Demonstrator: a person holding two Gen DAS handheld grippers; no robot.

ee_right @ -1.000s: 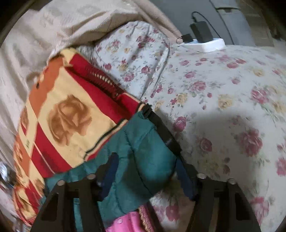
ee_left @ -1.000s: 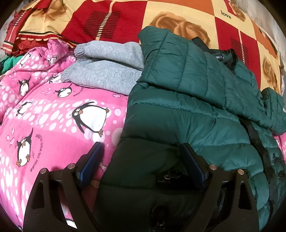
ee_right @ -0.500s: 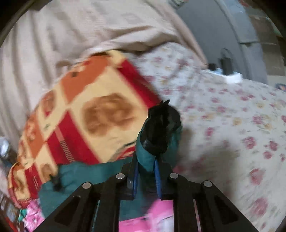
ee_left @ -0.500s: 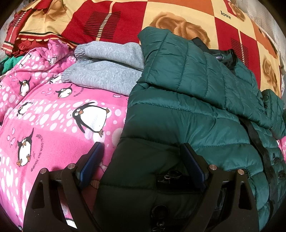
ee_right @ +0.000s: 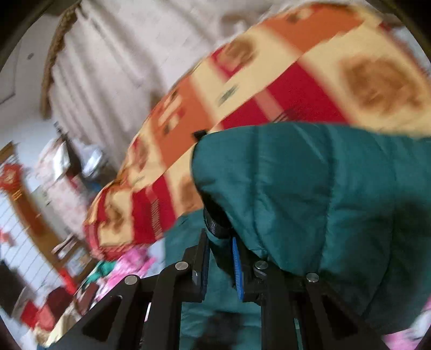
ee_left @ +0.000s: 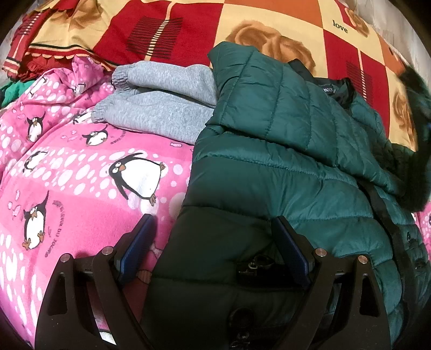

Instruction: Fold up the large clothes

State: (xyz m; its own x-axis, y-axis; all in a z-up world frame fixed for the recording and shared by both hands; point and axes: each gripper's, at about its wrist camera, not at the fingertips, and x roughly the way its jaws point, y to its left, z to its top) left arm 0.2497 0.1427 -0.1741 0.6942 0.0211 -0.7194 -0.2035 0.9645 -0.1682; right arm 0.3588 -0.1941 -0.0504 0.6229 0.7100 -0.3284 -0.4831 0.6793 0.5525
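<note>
Lying across a pink penguin-print fleece blanket [ee_left: 80, 193] and a red, orange and cream rose-patterned blanket [ee_left: 204, 24]: a dark green quilted puffer jacket [ee_left: 282, 150].

Hovering low with fingers spread wide, straddling the jacket's dark lower edge without clamping it: the left gripper [ee_left: 212, 237]. Pinching a fold of the jacket's green fabric and black trim between closed blue pads, lifting it above the bed in a blurred view: the right gripper [ee_right: 221, 255]. Resting folded beside the jacket, touching its left edge: grey fleece sweatpants [ee_left: 161, 107].

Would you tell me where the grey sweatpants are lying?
In the left wrist view, the grey sweatpants lie upper centre on the pink penguin blanket, tucked under the green puffer jacket's left edge.
</note>
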